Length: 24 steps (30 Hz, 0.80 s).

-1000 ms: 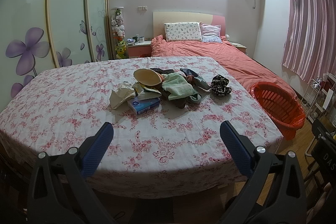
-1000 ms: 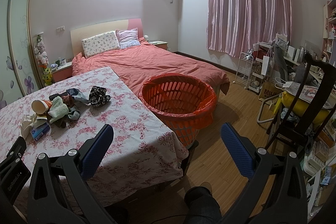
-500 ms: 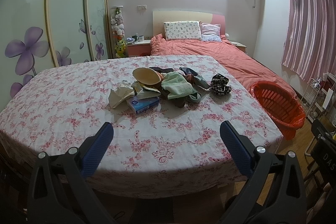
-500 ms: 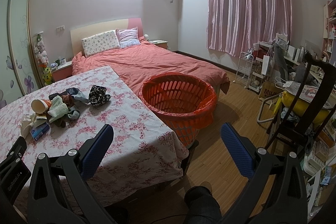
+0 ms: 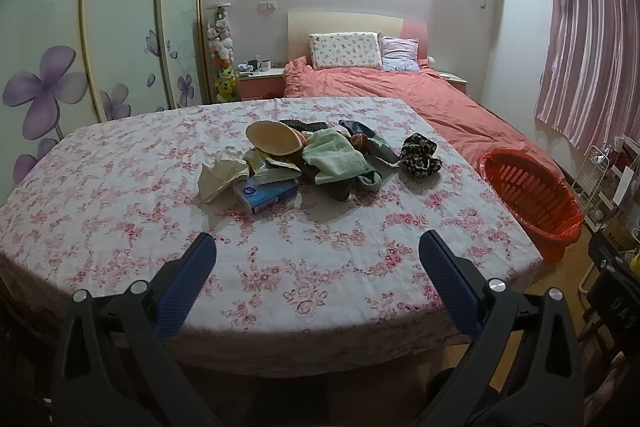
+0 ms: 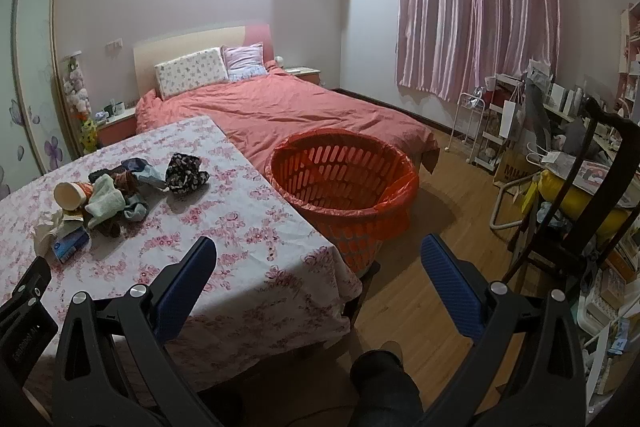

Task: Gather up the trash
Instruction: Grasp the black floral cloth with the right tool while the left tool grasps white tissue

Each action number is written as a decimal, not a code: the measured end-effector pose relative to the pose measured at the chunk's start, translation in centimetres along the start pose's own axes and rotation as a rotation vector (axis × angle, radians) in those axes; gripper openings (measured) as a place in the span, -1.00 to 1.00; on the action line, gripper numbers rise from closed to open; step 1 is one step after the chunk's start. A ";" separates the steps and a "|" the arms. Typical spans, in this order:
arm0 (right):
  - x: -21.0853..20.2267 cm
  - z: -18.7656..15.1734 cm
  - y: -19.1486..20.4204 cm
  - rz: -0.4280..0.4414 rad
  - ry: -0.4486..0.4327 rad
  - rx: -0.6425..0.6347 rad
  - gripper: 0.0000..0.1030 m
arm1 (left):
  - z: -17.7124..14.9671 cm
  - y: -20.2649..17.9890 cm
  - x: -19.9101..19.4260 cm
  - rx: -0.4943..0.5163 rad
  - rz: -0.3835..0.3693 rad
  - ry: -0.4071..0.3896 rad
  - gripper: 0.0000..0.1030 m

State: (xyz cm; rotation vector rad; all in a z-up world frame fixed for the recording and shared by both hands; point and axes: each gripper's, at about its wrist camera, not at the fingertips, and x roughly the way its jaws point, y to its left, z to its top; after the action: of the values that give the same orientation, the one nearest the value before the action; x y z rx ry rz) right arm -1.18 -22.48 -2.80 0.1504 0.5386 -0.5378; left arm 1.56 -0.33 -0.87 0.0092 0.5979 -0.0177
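One floral-clothed table (image 5: 120, 211) beside bed (image 5: 440, 99), orange basket (image 6: 344, 183)

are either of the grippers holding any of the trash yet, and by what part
Nothing is held. The left gripper and right gripper are both open and empty, short of the pile of trash on the table.

Left wrist cam sits at the table's (image 5: 120, 211) near edge, facing the bed (image 5: 400, 95). Right wrist cam angles right toward the basket (image 6: 344, 187). Both share table, bed, basket.
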 end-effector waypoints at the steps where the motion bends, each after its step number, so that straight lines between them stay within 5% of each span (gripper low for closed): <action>1: 0.2 0.0 0.1 0.000 0.004 -0.001 0.96 | 0.0 0.0 0.2 0.000 -0.001 0.003 0.93; 15: 4.5 0.9 2.0 0.046 0.075 -0.031 0.96 | 1.8 1.5 5.7 -0.026 0.025 0.045 0.93; 24: 8.1 2.8 4.8 0.143 0.099 -0.048 0.96 | 3.9 7.2 10.2 -0.100 0.115 0.063 0.93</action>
State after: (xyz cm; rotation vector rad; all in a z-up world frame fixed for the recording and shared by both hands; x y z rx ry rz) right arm 8.49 -22.75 -4.69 0.1690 0.6318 -0.3787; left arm 12.36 6.69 -3.36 -0.0530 0.6603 0.1242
